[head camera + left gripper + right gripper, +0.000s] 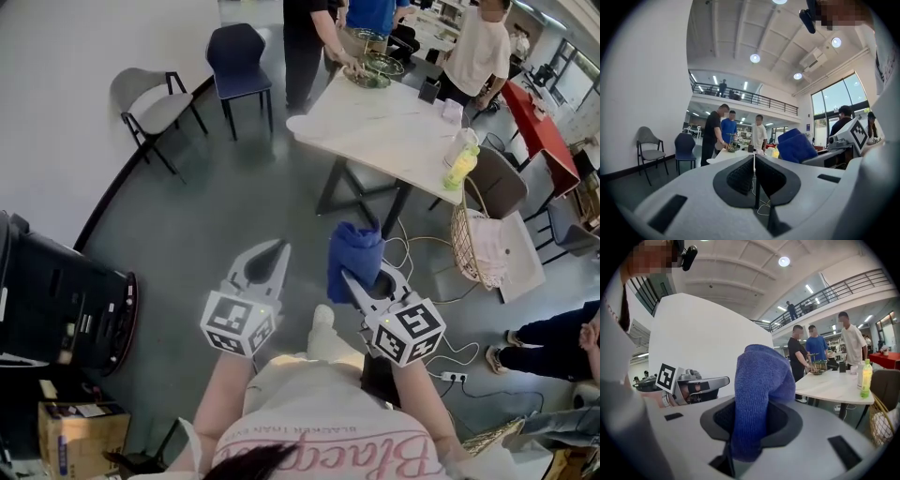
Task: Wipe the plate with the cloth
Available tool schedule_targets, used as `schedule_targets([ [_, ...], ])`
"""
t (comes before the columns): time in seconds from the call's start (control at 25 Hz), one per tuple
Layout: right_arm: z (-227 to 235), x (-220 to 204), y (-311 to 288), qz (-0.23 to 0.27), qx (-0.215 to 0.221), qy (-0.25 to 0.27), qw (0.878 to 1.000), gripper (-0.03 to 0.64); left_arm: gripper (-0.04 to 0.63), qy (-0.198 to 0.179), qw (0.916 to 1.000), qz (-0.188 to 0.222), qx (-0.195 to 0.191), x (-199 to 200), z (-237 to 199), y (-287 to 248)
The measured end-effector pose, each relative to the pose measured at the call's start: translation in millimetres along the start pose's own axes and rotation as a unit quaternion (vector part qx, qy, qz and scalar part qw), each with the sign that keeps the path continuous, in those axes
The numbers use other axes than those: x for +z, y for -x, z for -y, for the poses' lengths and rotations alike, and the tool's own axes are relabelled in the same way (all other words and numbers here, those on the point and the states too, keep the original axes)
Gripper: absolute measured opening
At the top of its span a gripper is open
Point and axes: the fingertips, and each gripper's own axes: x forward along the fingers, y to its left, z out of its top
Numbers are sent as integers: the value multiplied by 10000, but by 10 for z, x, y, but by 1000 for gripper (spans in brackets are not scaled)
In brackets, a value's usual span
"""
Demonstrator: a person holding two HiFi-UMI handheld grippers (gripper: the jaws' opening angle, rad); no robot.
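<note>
Head view showed our left gripper (279,249), a white two-jaw tool with a marker cube, held over the grey floor. Its jaws were pressed together with nothing between them. The left gripper view agreed: the dark ribbed pads (740,176) met along a thin seam. Just beside it, our right gripper (364,277) pinched a folded blue terry cloth (354,251), which stood up out of the jaws and bulged above them. In the right gripper view the cloth filled the gap between the jaws and hid their tips.

Both grippers pointed toward a white-topped table with dark legs (375,127), well apart from us. At its far end lay a green-tinted dish (368,79), with the hand of a person in black (305,37) on it; we could not tell whether it was the plate. A yellow-green bottle (461,167) stood at the table's near edge, and a wicker basket (466,239) sat just beside the table.
</note>
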Motion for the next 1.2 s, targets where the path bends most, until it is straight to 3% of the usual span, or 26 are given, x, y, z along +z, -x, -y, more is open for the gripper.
schedule_targets([
  [0.44, 556, 95, -703, -97, 219, -112, 9996, 109, 6, 132, 9996, -156, 175, -81, -526, -712],
  [0.84, 1630, 506, -1481, -31, 210, -267, 9994, 109, 6, 63, 9995, -292, 69, 77, -991, -1970],
  [1.2, 2489, 874, -2185, -71, 316, -156, 9994, 109, 6, 656, 9969, -239, 353, 79, -1594, -2933],
])
